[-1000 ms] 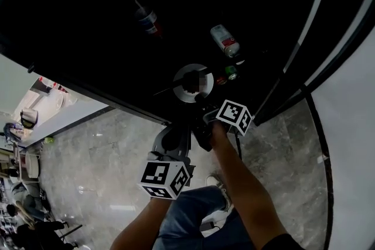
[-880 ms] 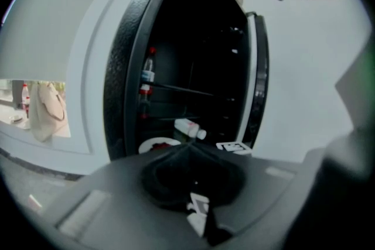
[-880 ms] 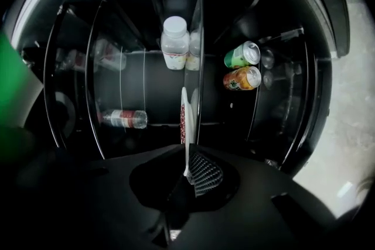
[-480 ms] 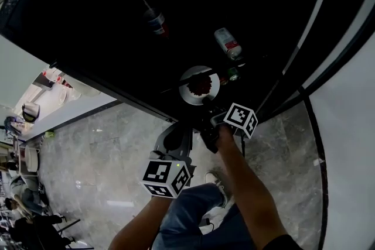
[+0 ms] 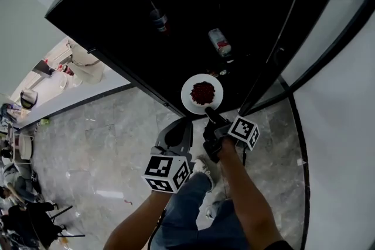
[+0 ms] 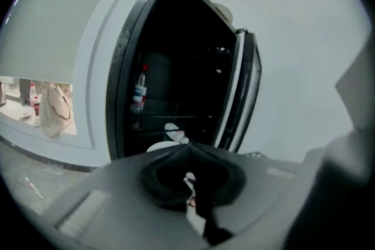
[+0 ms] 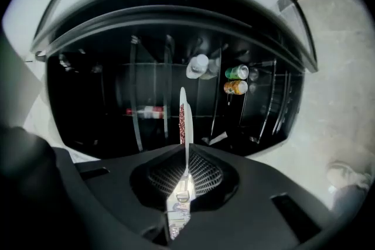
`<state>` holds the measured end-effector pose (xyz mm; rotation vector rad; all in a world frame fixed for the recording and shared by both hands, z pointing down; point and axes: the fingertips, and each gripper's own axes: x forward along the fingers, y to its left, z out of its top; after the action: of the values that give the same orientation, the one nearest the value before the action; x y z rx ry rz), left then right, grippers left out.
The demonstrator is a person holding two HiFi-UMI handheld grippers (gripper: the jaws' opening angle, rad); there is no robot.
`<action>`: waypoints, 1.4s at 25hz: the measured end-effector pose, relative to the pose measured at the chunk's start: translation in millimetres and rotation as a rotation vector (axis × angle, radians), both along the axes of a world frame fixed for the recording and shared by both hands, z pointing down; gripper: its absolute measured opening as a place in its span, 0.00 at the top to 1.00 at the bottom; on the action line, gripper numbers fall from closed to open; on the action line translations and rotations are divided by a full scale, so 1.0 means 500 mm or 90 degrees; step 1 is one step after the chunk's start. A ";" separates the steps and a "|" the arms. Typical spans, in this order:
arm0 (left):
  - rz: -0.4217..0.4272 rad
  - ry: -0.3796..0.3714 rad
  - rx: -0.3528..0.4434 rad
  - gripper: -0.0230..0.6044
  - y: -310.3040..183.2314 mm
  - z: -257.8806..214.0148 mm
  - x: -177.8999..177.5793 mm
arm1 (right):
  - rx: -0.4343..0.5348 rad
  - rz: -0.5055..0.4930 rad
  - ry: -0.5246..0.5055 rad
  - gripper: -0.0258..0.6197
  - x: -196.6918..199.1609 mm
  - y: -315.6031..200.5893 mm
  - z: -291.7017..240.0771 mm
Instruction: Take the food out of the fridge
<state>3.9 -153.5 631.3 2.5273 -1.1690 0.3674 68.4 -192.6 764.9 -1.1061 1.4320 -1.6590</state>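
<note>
Plate (image 5: 188, 96), white, round, holding dark-red food (image 5: 203, 92), clamped by right gripper (image 5: 210, 114); left gripper (image 6: 187, 148) closed.

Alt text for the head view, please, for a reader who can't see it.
The right gripper holds a white plate of red food by its rim at the mouth of the open fridge. The left gripper hangs beside it, over a grey floor.

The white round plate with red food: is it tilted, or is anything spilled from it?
Nothing stands out. The right gripper is shut on the near rim of the white round plate, which looks level; the dark red food sits heaped in its middle, none on the rim.
</note>
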 end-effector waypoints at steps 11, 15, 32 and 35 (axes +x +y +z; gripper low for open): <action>-0.019 0.000 0.016 0.96 0.167 -0.178 0.014 | 0.032 0.002 0.011 0.94 0.053 0.230 -0.271; -0.033 -0.006 0.025 0.96 0.223 -0.248 0.006 | 0.057 0.005 0.030 0.94 0.078 0.299 -0.396; -0.006 0.027 0.103 0.96 0.348 -0.461 0.059 | 0.124 0.019 0.088 0.94 0.103 0.479 -0.677; -0.005 0.027 0.105 0.96 0.356 -0.467 0.062 | 0.127 0.031 0.076 0.94 0.108 0.488 -0.684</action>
<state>34.9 24.3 397.8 2.6552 -1.2398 0.2226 122.5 51.4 423.1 -1.1311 1.5953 -1.4027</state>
